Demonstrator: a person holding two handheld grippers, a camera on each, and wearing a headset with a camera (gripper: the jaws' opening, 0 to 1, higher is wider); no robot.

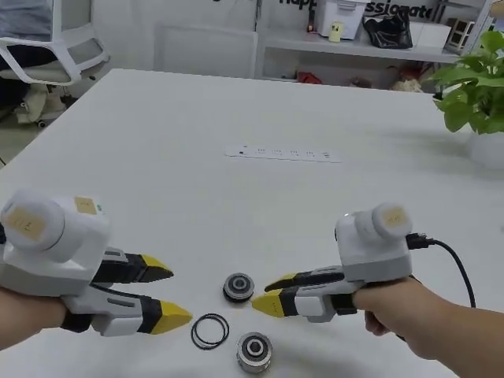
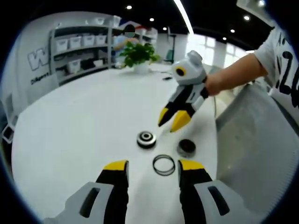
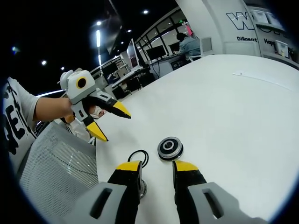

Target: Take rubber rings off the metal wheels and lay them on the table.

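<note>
My left gripper is spread wide, empty, just left of the loose rubber rings lying on the table. One metal wheel sits just beyond the rings, another wheel beside them, nearer me. My right gripper is right of the rings, jaws slightly parted, gripping nothing.

Near-edge cluster on table
Far wheel sits behind near wheel at near edge; rubber rings just left of both; power strip mid-table; plant at right edge.

Bright, even overhead ceiling light, soft shadows, sharp focus, fisheye bending at edges
</note>
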